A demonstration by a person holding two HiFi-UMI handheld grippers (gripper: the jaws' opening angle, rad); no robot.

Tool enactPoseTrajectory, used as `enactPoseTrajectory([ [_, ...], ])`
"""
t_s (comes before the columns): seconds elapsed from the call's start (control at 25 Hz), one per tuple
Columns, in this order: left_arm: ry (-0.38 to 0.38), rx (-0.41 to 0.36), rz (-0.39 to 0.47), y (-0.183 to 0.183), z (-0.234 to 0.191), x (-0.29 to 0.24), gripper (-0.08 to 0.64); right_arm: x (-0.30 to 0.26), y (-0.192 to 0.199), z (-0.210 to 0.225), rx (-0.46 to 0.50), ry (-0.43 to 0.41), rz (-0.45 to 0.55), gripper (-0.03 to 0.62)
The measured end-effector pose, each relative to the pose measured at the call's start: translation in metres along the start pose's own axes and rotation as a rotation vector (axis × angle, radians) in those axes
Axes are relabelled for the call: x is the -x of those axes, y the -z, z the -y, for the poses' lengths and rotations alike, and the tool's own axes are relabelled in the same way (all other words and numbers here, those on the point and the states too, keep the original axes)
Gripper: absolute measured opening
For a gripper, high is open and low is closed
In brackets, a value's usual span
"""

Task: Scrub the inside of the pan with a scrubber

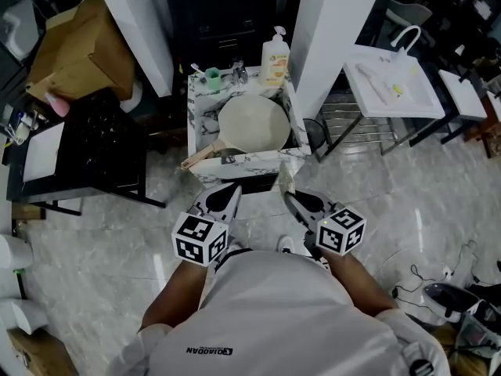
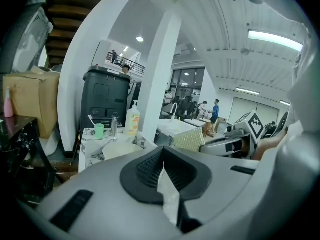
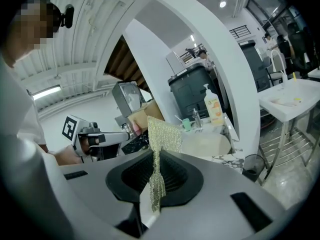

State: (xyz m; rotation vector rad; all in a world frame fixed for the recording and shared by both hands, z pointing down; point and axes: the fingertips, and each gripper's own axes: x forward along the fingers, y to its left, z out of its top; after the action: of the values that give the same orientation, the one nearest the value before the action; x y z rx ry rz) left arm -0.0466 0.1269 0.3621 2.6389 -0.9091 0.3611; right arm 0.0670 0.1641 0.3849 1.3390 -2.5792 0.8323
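Nearest, the left gripper [image 2: 162, 154] has its jaws together, empty. The right gripper [image 3: 155, 156] is clamped on a gold mesh scrubber [image 3: 162, 134], which stands upright and is too dark to make out in the head view. Beyond, at 12 o'clock, a cream frying pan [image 1: 252, 122] lies in the marble-patterned table [image 1: 258, 161]. Its wooden handle [image 1: 202, 157] points to 8 o'clock, and the table's rim hides its near edge in both gripper views. A soap bottle [image 1: 275, 57] stands behind it.

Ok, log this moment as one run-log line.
left gripper: shut, empty | right gripper: shut on scrubber | pan: not yet reached
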Motion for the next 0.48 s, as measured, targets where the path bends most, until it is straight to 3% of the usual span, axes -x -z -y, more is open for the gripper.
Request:
enactPoseTrajectory([
  [0.48, -0.014, -0.021, -0.019, 0.001, 0.015, -0.013, 0.015, 0.005, -0.003, 0.013, -0.011, -0.022, 0.013, 0.063],
])
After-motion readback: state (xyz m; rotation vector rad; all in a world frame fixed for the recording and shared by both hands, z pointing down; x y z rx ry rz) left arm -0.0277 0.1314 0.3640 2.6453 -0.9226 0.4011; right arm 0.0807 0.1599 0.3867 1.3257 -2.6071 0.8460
